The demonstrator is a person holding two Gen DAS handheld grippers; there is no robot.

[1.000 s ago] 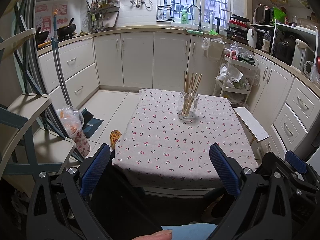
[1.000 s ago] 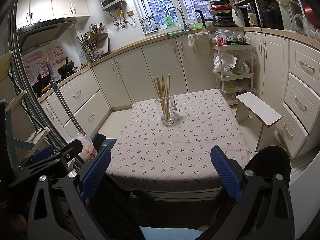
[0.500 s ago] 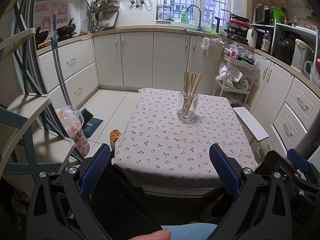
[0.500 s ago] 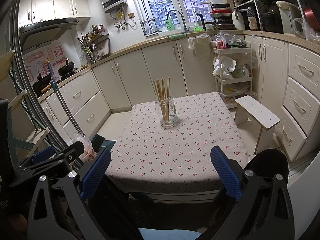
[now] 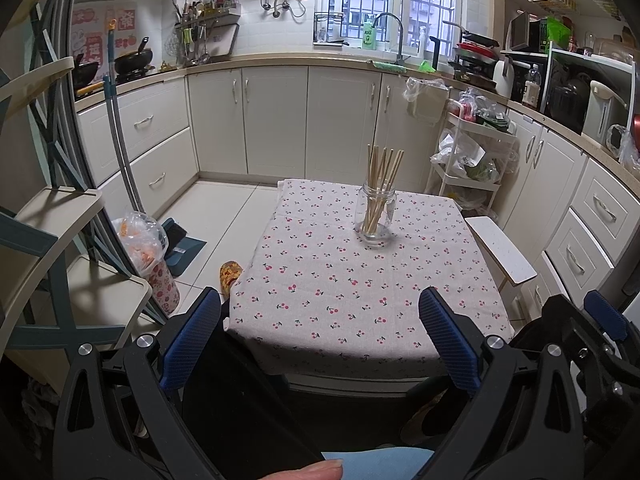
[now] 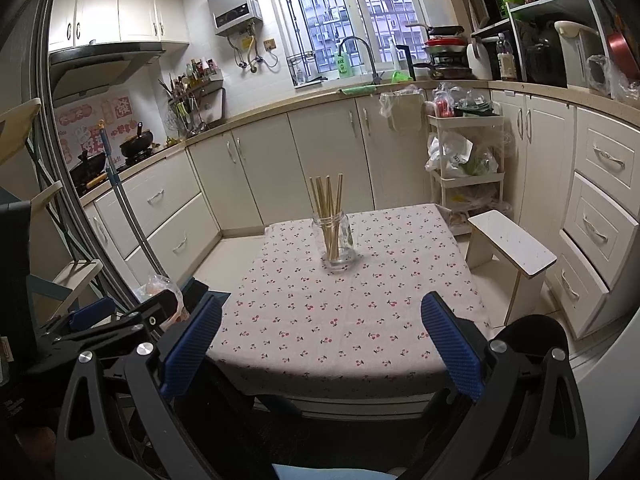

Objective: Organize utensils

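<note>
A clear glass jar (image 5: 376, 220) (image 6: 336, 242) stands upright on the far half of a small table with a cherry-print cloth (image 5: 352, 280) (image 6: 352, 304). Several wooden chopsticks (image 5: 382, 176) (image 6: 329, 204) stand in the jar and fan out above its mouth. My left gripper (image 5: 320, 340) hangs open before the table's near edge, nothing between its blue pads. My right gripper (image 6: 322, 344) is open too, held back from the near edge, well short of the jar. Each gripper shows at the edge of the other's view.
A white stool (image 5: 500, 252) (image 6: 512, 244) stands right of the table, with a trolley of bags (image 6: 464, 160) behind it. Cabinets (image 5: 280, 120) line the back and right walls. A folding chair (image 5: 52, 232), a mop handle (image 5: 120, 140) and a bagged bin (image 5: 148, 256) stand left.
Both grippers have drawn slightly back and lower; the table and jar sit a little farther off in the right wrist view. The jar and chopsticks have not moved.
</note>
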